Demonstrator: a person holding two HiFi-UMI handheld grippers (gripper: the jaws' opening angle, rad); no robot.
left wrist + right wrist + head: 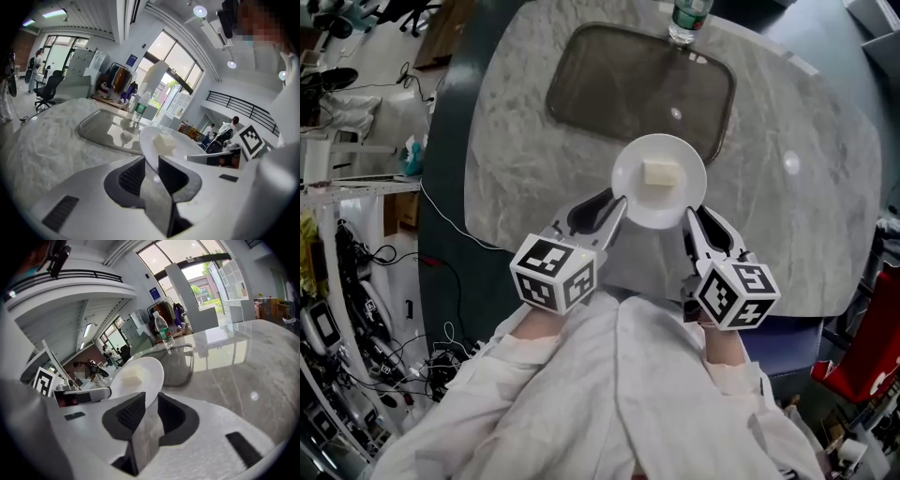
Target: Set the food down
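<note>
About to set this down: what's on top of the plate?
One pale block of food near the middle; the plate is otherwise bare. The left gripper and the right gripper clamp its rim. Whatever is beneath the block is covered.

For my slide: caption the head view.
Left tool and right tool hold a plate of food over the marble table.

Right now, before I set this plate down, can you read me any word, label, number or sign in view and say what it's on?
Nothing in view reads as legible text.
Water bottle label: green band, print too small to read.
Blue wall sign: too small and blurred to read.
Marker cubes: black-and-white square patterns only, no letters or numbers.
White plate: no print.
</note>
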